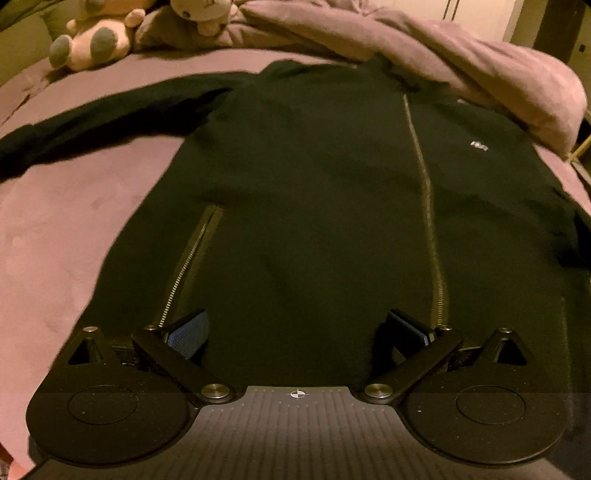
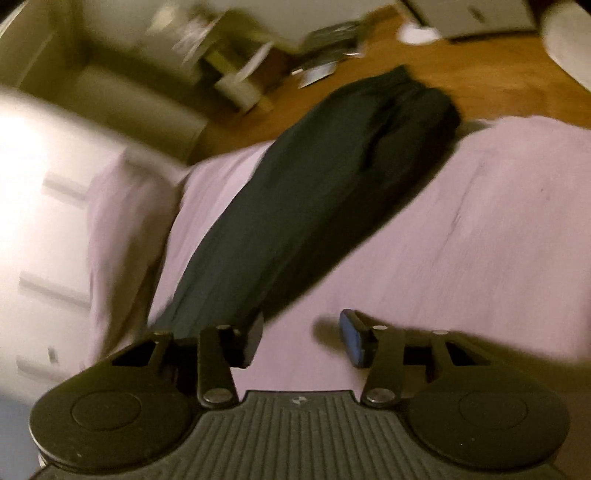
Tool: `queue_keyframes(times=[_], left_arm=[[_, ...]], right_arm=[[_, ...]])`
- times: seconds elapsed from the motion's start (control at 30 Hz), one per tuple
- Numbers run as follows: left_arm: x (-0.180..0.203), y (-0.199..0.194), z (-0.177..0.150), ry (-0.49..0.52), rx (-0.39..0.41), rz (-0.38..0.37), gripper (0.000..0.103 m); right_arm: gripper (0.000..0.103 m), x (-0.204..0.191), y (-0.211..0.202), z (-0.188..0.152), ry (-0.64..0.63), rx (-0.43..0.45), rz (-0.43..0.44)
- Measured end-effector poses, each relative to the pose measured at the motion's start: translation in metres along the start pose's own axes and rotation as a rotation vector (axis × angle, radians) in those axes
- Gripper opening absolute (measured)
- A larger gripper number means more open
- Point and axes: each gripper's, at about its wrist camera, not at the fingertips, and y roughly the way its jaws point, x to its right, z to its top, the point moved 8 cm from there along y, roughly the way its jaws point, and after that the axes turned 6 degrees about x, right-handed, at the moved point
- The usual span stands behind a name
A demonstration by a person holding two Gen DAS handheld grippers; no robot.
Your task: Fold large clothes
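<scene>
The black zip-up jacket (image 1: 314,192) is lying front-up on the pink bed (image 1: 55,229), filling the middle of your left wrist view, its collar toward the top of the frame and its hem at the bottom. The main zipper (image 1: 424,192) is running down the right of centre, and a shorter pocket zipper (image 1: 188,266) is slanting at the lower left. One sleeve (image 1: 92,118) is stretching out to the upper left edge.

Your left hand-held gripper (image 1: 297,332) is hanging over the hem with its jaws spread wide and only flat fabric showing between them; whether the pads touch the cloth you cannot tell.

In your right wrist view, which is blurred, the jacket's other sleeve (image 2: 314,206) is running from the lower left up to the upper centre, its end reaching the bed's edge. Your right hand-held gripper (image 2: 303,339) is standing about half open, bare sheet in the gap, with the sleeve passing behind the left finger (image 2: 253,343).

Pink plush toys (image 1: 96,33) are sitting at the upper left, and a bunched pink blanket (image 1: 480,74) is lying at the upper right. Wooden floor (image 2: 480,66) is showing beyond the bed.
</scene>
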Motion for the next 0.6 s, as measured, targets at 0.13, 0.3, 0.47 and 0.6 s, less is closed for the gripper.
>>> queue_keyframes(times=[0.13, 0.3, 0.47, 0.6], left_arm=[[-0.001, 0.01, -0.004, 0.012, 0.007, 0.017, 0.103], [-0.002, 0.014, -0.01, 0.033, 0.014, -0.001, 0.103], [-0.006, 0.017, -0.011, 0.008, -0.005, -0.033, 0.103], [-0.005, 0.017, -0.013, 0.026, 0.004, -0.026, 0.103]], right_arm=[[0.045, 0.015, 0.022, 0.022, 0.175, 0.069, 0.019], [0.045, 0.018, 0.041, 0.027, 0.3, 0.094, 0.031], [0.043, 0.027, 0.045, 0.034, 0.35, 0.1, 0.058], [0.033, 0.021, 0.044, 0.044, 0.284, 0.094, 0.057]])
